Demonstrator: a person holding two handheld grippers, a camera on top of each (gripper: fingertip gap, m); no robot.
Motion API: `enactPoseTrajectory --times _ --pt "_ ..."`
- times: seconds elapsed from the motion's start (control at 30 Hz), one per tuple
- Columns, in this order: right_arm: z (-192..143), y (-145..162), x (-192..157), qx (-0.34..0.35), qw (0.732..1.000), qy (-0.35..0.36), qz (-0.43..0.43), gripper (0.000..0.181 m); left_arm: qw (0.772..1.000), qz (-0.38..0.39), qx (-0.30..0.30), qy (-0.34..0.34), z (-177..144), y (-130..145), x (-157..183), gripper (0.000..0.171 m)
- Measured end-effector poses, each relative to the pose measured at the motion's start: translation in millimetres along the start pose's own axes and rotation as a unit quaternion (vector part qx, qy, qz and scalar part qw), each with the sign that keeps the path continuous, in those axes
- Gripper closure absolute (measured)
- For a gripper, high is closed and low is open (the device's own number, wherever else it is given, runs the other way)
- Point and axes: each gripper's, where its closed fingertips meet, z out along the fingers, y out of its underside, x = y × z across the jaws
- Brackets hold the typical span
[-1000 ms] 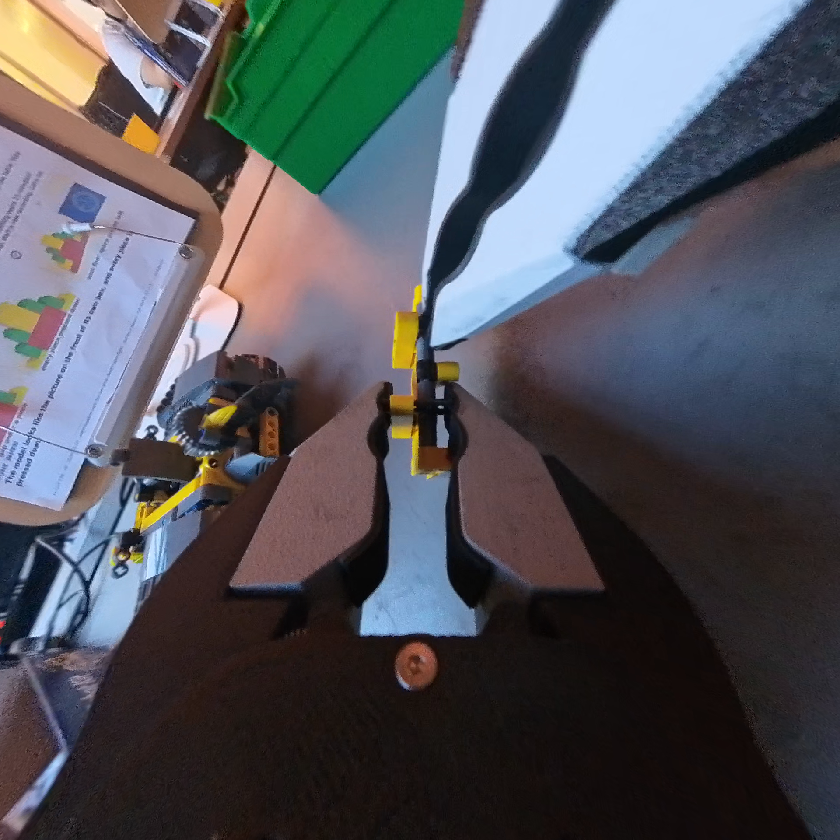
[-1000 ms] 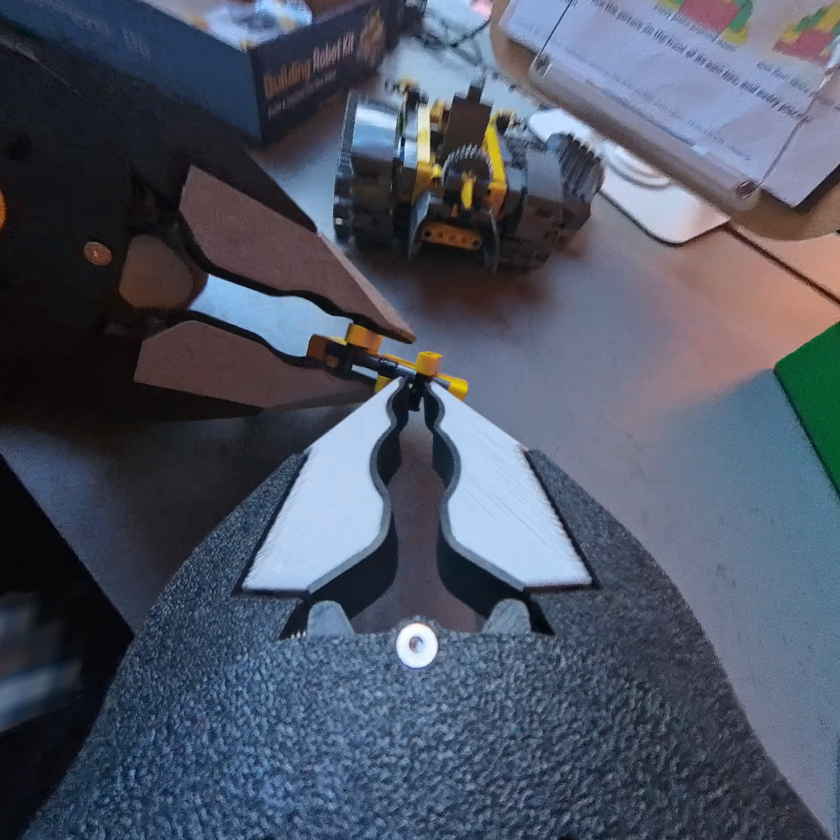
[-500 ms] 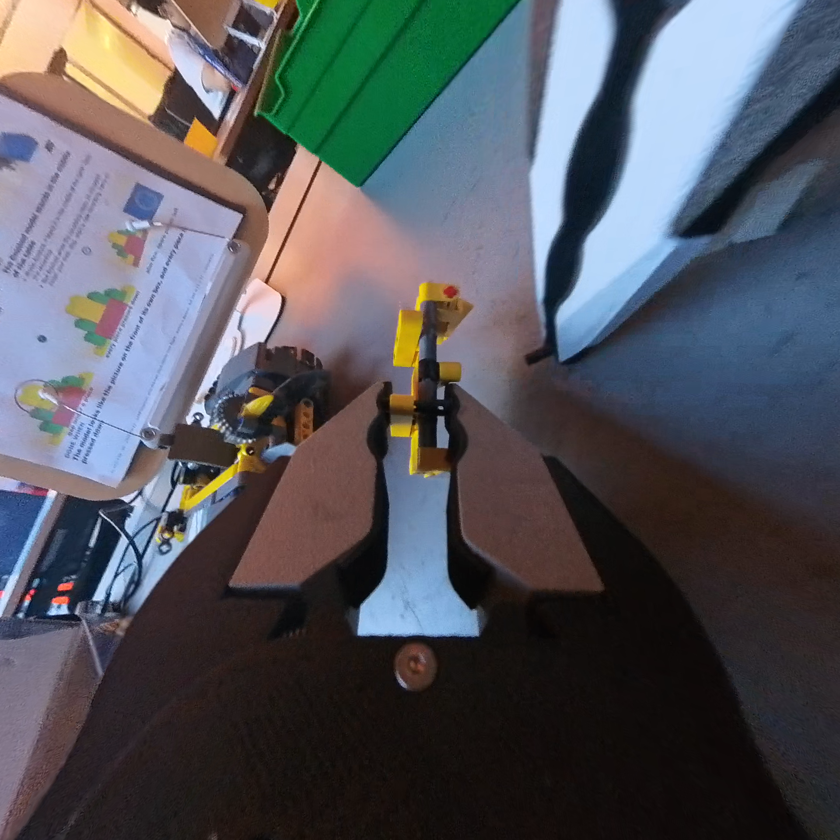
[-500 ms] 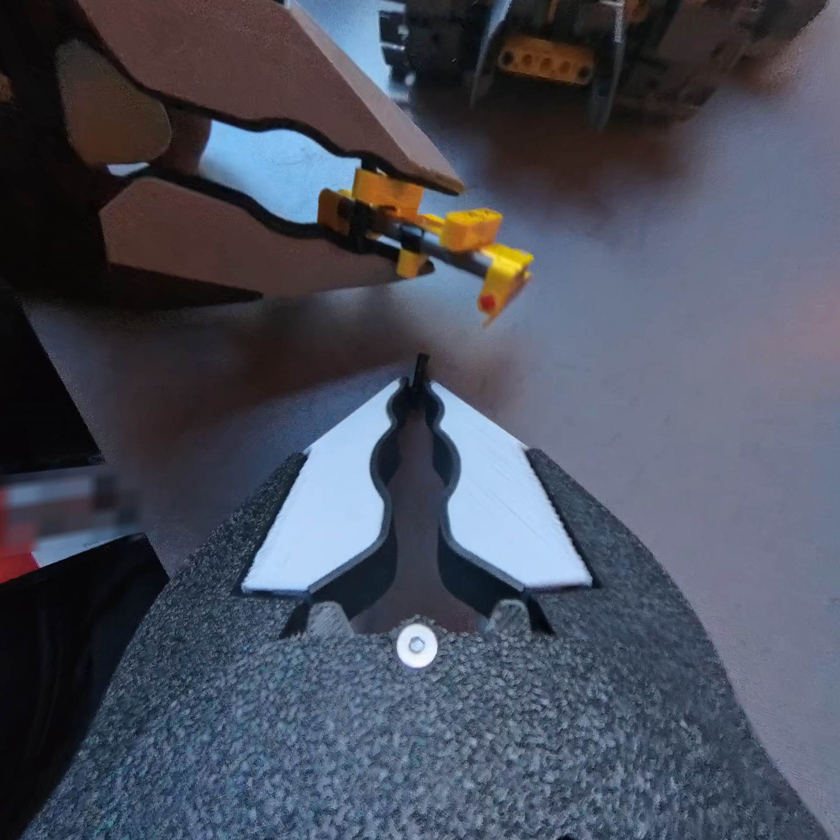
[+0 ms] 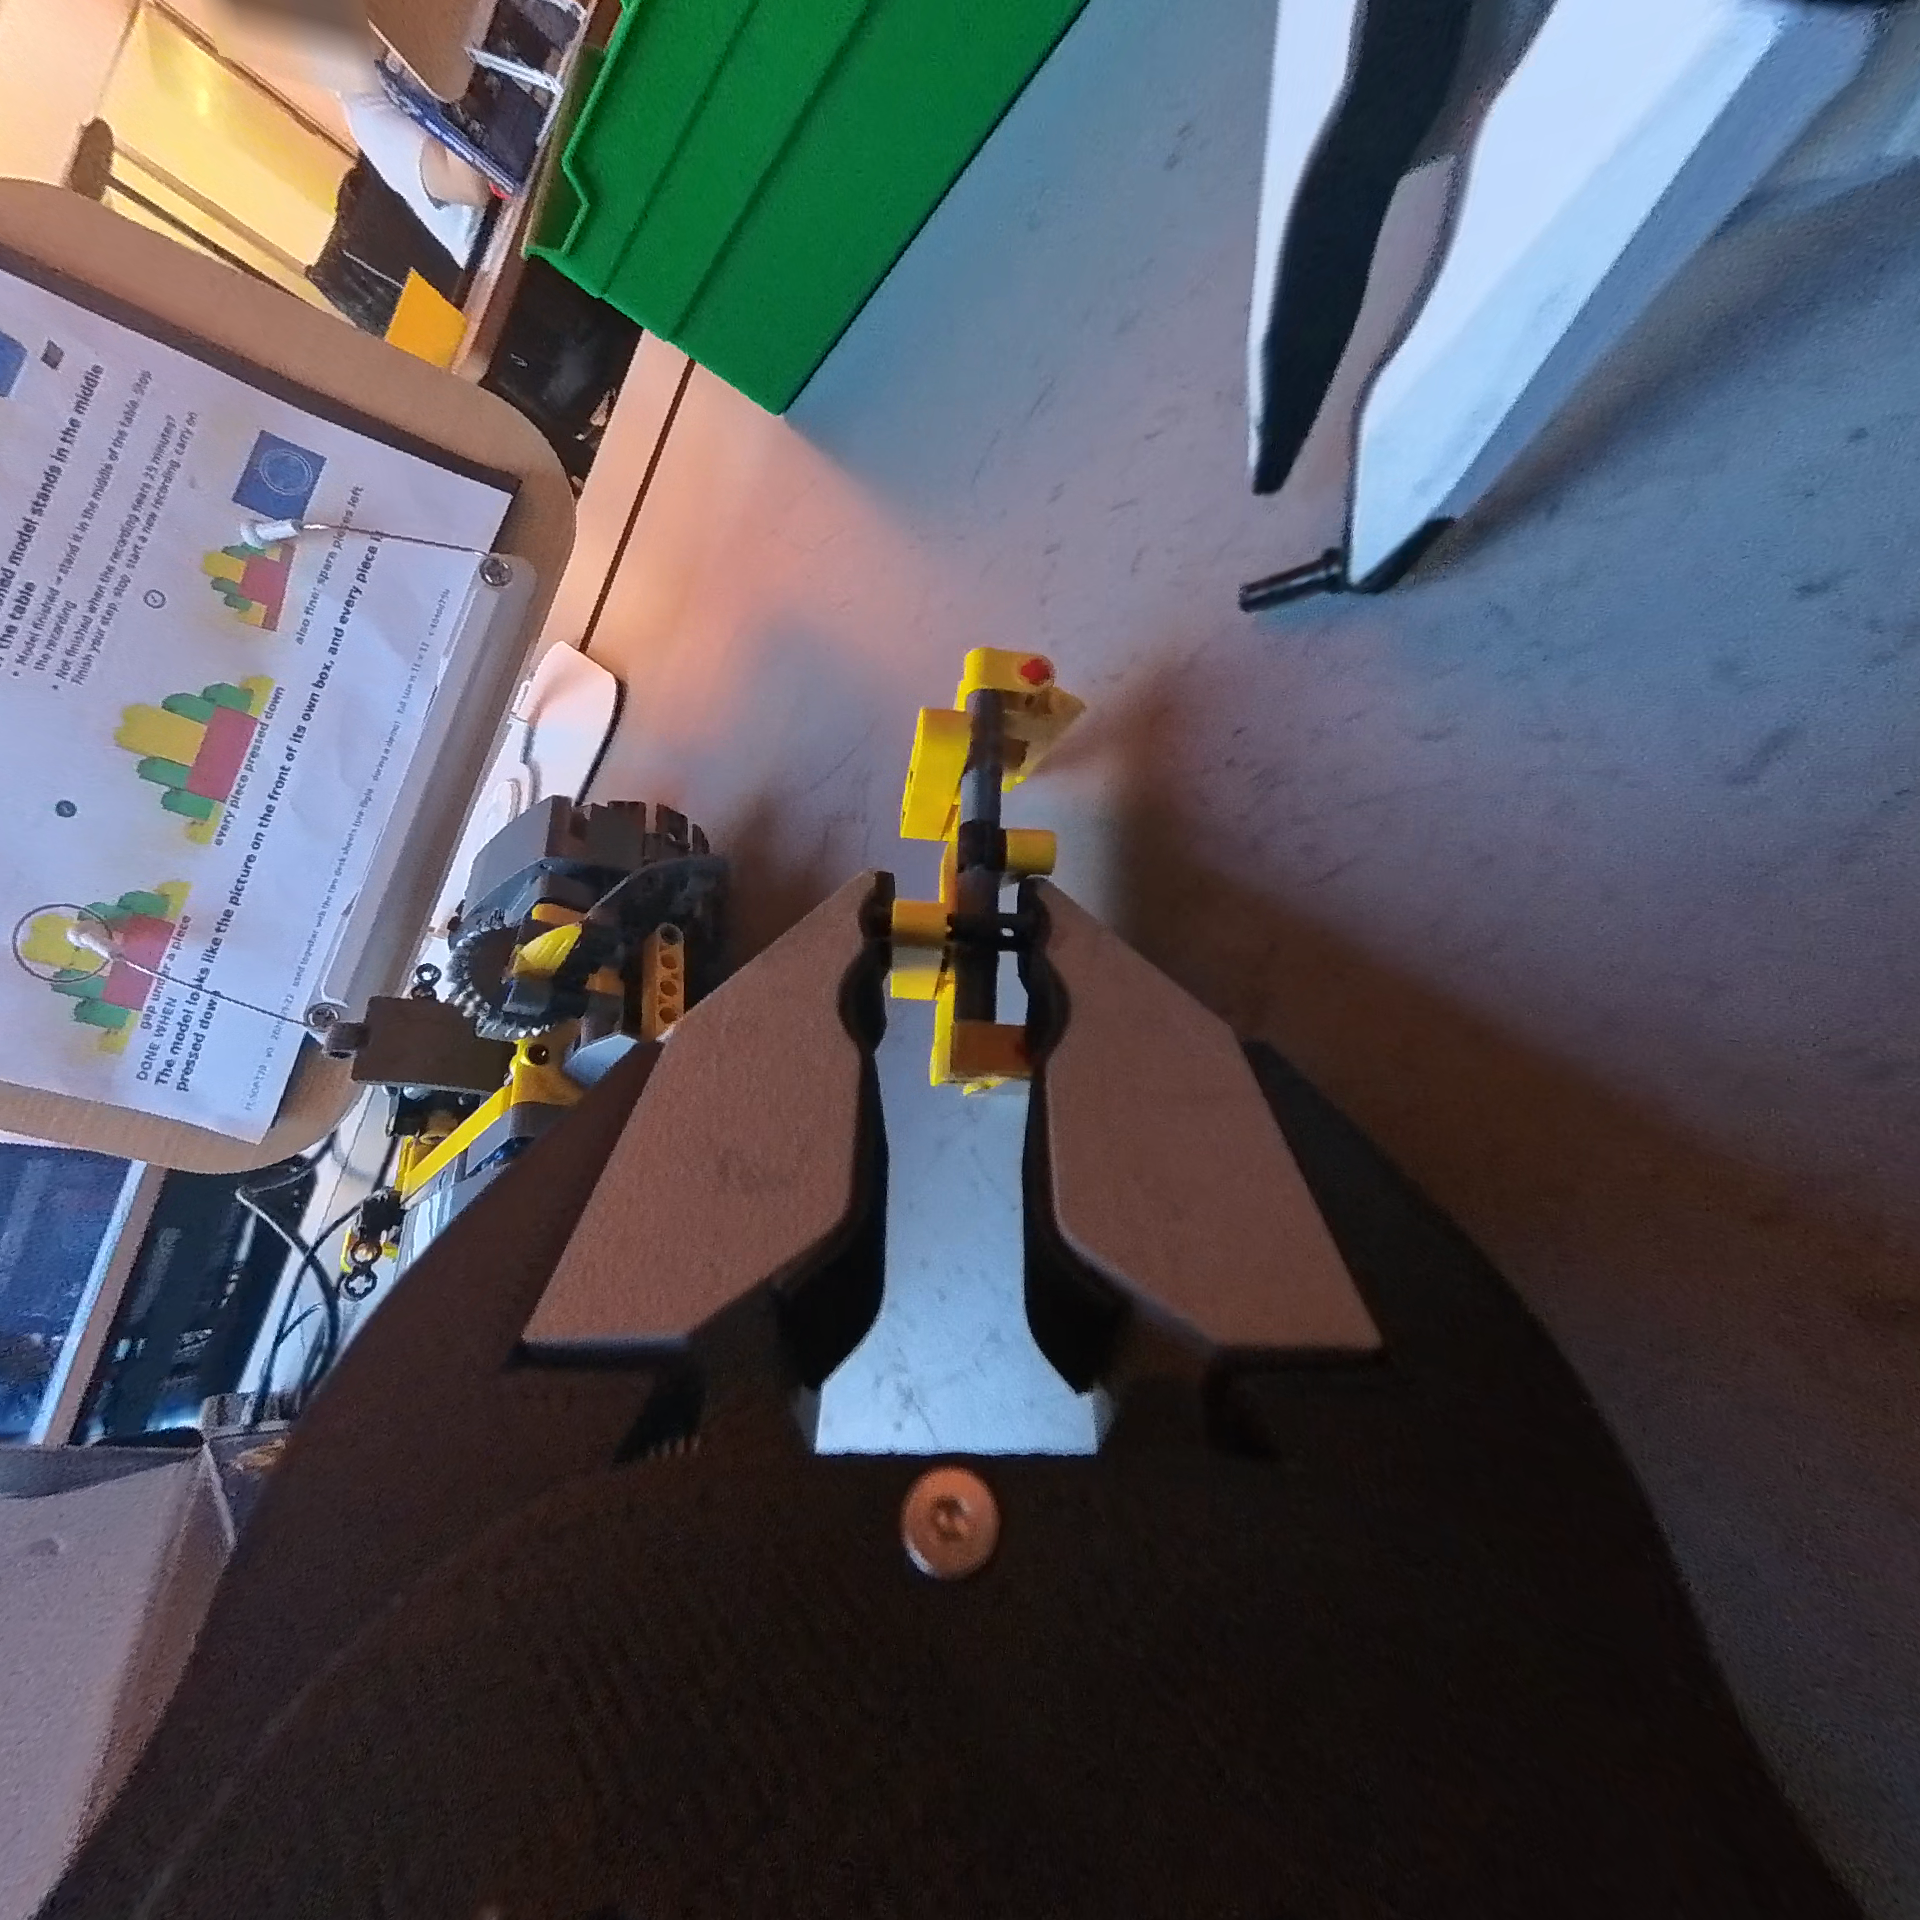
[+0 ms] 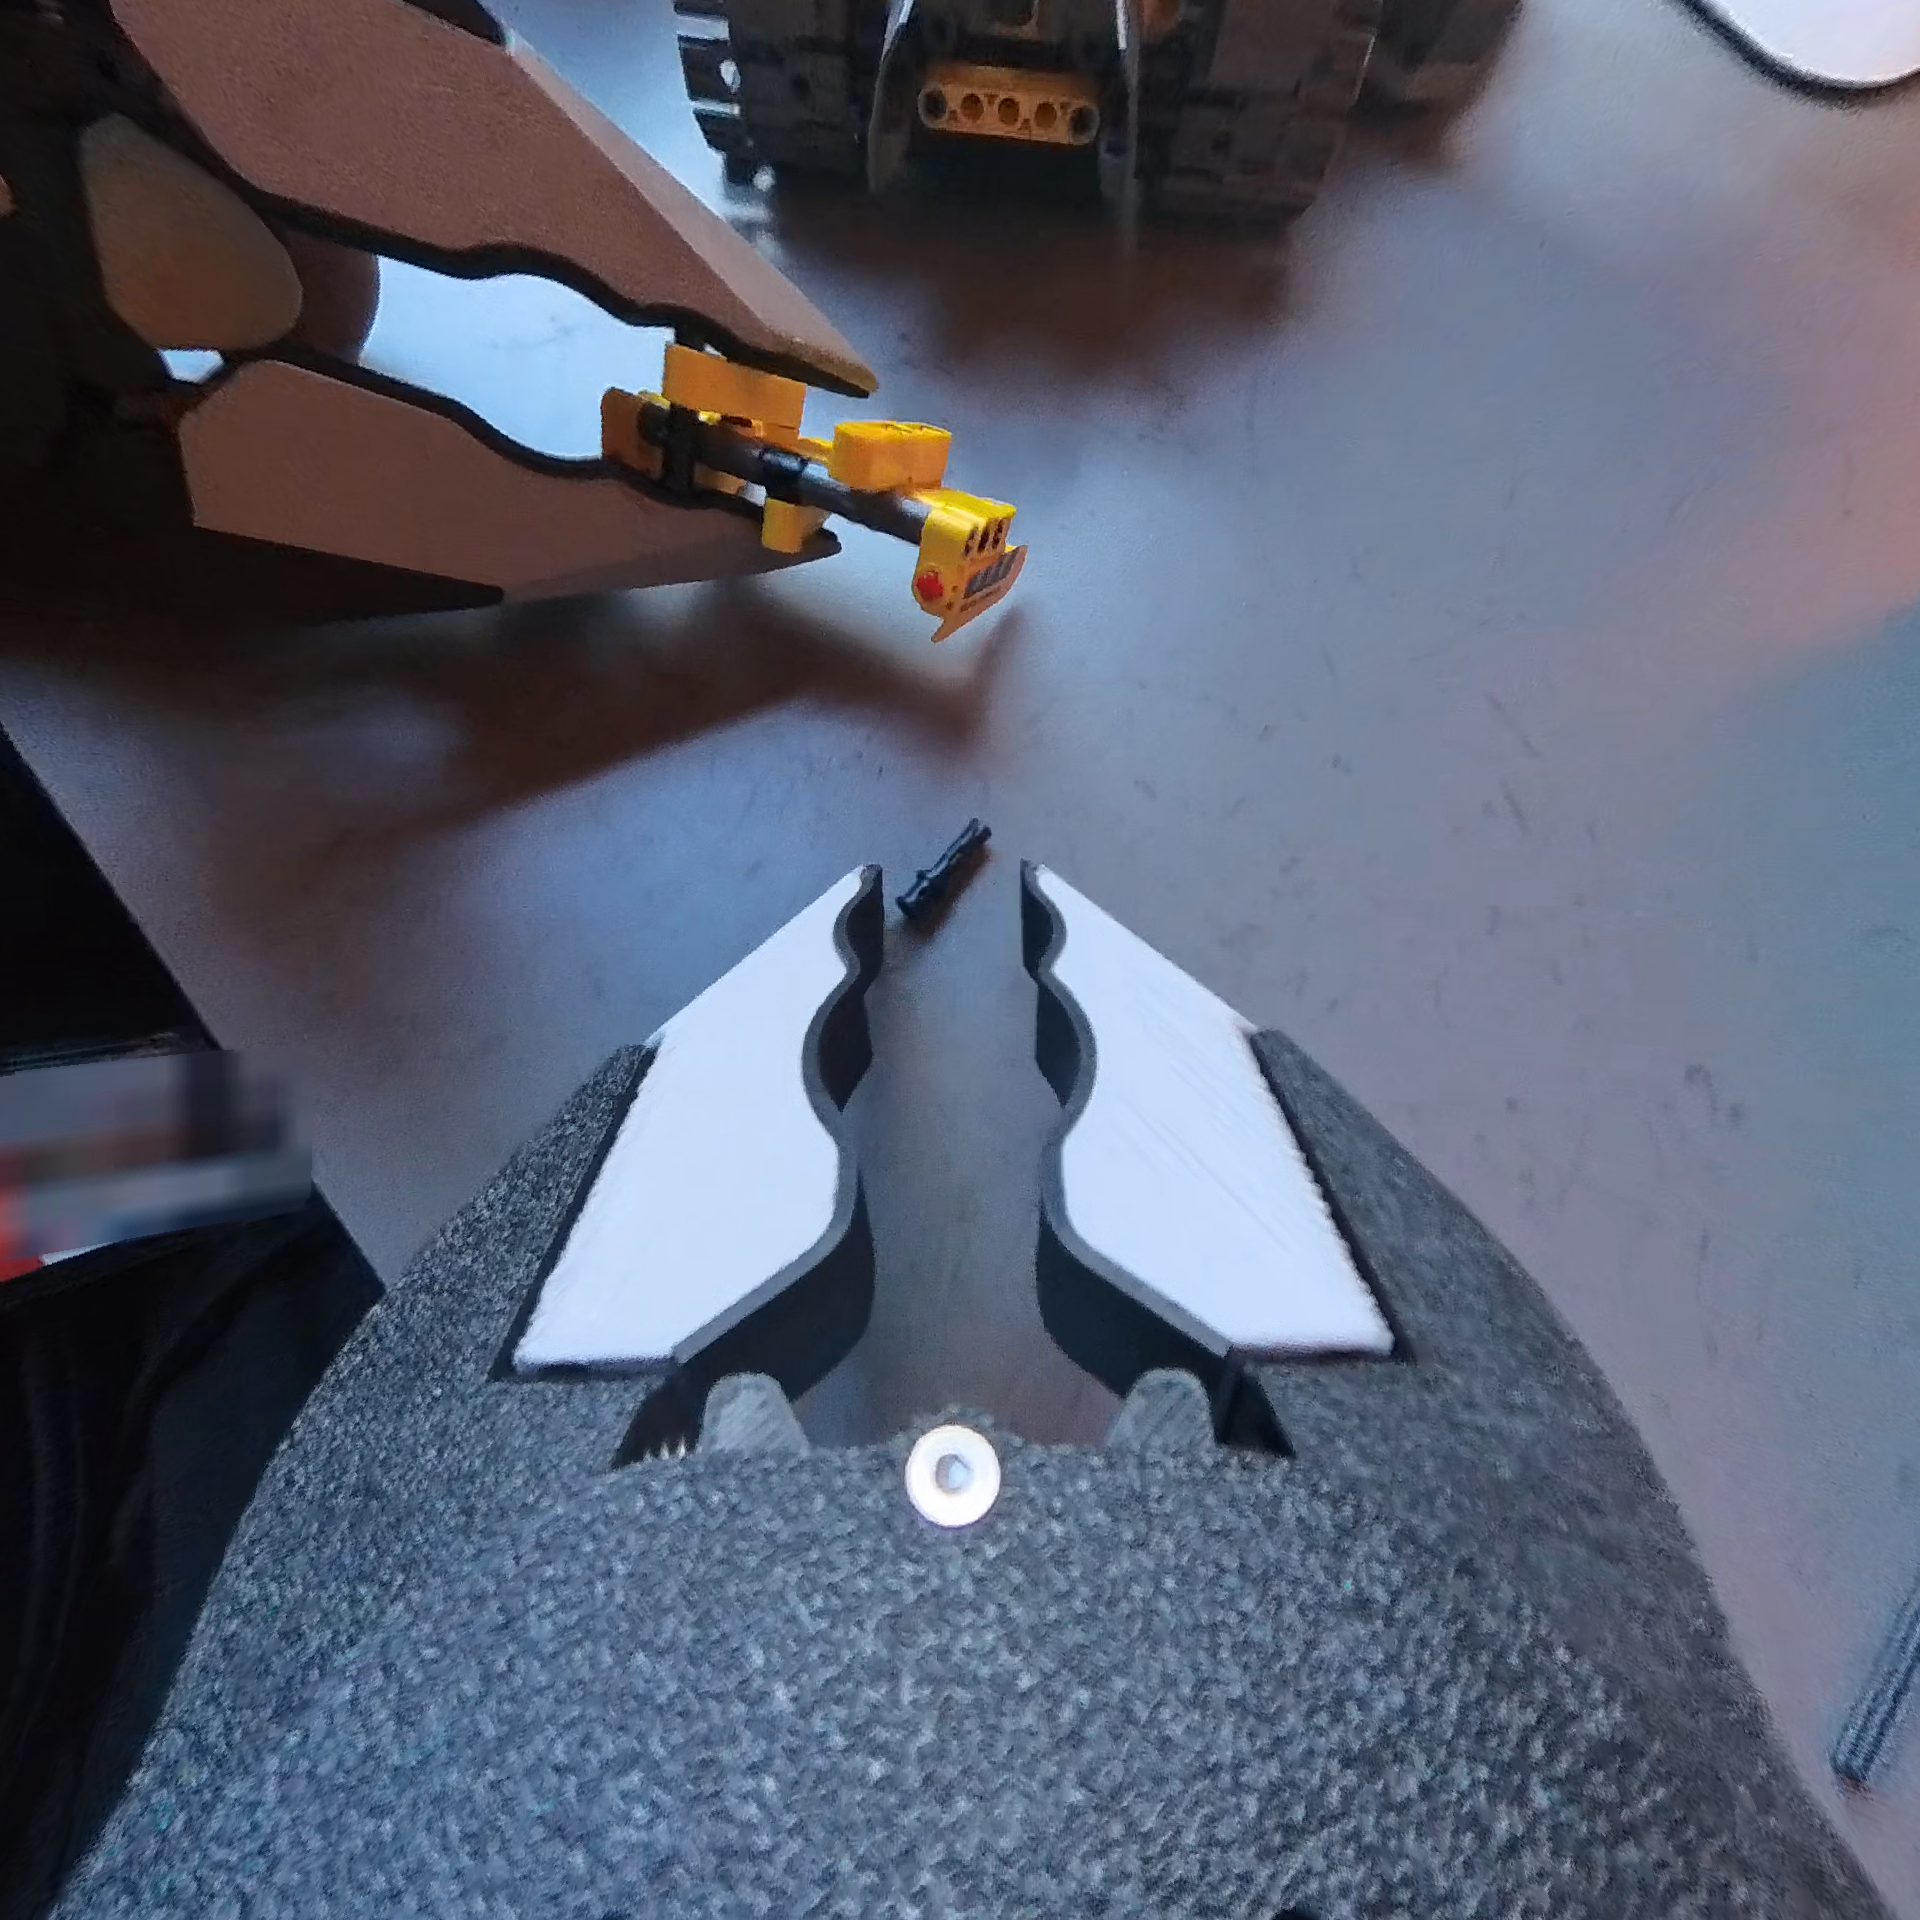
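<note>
A scuffed grey table point(image 5: 1455, 935) fills both views, lit warm orange on one part and cool blue elsewhere. Green bins point(image 5: 769, 177) stand at its far edge beside a tan board point(image 5: 520, 499) carrying a printed sheet point(image 5: 208, 675). Beyond lies a cluttered, yellow-lit room.

A printed instruction sheet point(image 5: 197, 665) on a board bears black writing and brick pictures.

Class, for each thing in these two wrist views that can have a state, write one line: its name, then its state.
left gripper: shut on the yellow axle assembly
yellow axle assembly: held off the table
right gripper: open, holds nothing
black pin: loose on the table, between the right fingertips
grey and yellow model: standing on the table, untouched
</note>
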Motion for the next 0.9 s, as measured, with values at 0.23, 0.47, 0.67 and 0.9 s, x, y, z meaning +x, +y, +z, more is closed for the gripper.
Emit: enactPoseTrajectory --times 0.23,0.47,0.67,0.9 --pt "-4 -17 -8 0.048 0.998 -0.01 0.027 0.152 0.999 0.035 0.005 -0.005 -2 -5 6 0.15" --pt "4 -35 -8 0.074 0.997 -0.001 0.011 0.15 0.996 0.079 0.018 -0.026 -7 -12 7 0.151" --pt "13 -44 -7 0.08 0.996 0.0 -0.025 0.17 0.994 0.097 0.029 -0.049 -12 -17 3 0.15" --pt "4 -54 -9 0.126 0.984 -0.109 0.07 0.171 0.995 0.055 0.07 -0.044 -20 -28 -1 0.146"
